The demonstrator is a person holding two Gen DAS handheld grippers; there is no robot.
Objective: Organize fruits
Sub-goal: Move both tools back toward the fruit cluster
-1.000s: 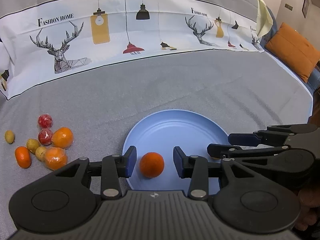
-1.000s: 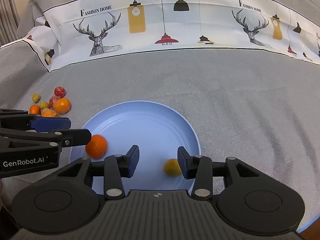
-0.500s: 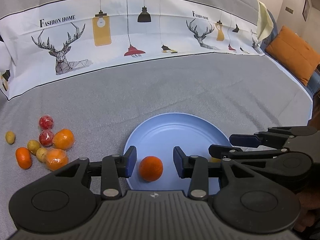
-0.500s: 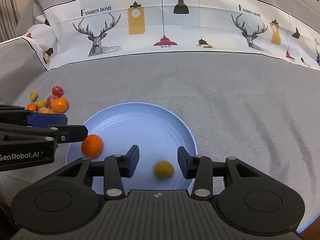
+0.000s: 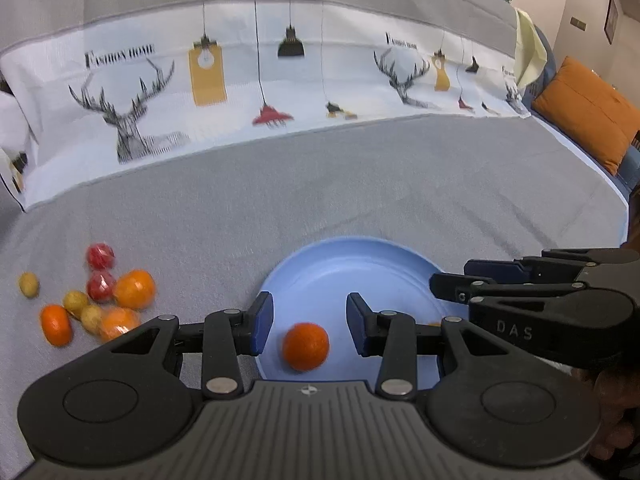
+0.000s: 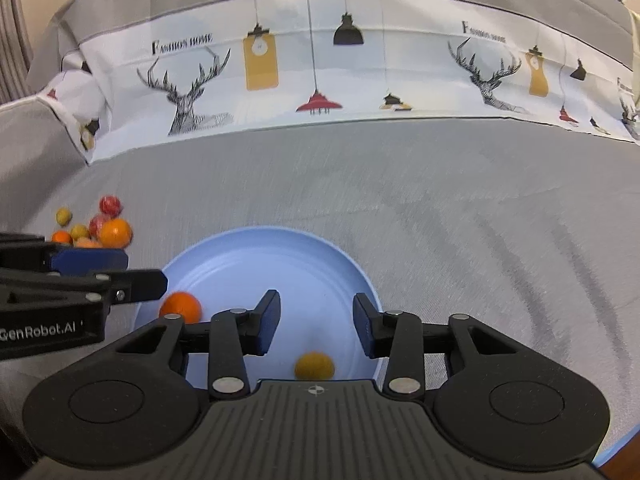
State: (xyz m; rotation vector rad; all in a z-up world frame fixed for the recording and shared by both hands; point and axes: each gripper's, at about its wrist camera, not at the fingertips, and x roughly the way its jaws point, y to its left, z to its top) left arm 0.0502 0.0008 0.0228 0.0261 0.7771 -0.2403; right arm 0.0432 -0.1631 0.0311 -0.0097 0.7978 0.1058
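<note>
A light blue plate (image 5: 352, 272) (image 6: 256, 264) lies on the grey cloth. An orange (image 5: 306, 346) (image 6: 181, 307) rests on its near left part, below my open, empty left gripper (image 5: 310, 322). A small yellow fruit (image 6: 314, 365) rests on its near right part, below my open, empty right gripper (image 6: 316, 322). A pile of fruit (image 5: 94, 298) (image 6: 94, 226) lies on the cloth to the left: oranges, small yellow fruits and two red ones.
A white printed cloth (image 5: 256, 80) with deer and lamps rises along the back. An orange cushion (image 5: 588, 112) sits at the far right. The right gripper (image 5: 540, 292) shows in the left wrist view, and the left gripper (image 6: 80, 280) in the right wrist view.
Both grippers have pulled back and up from the plate. The orange and the yellow fruit lie lower in their views. Both stay open.
</note>
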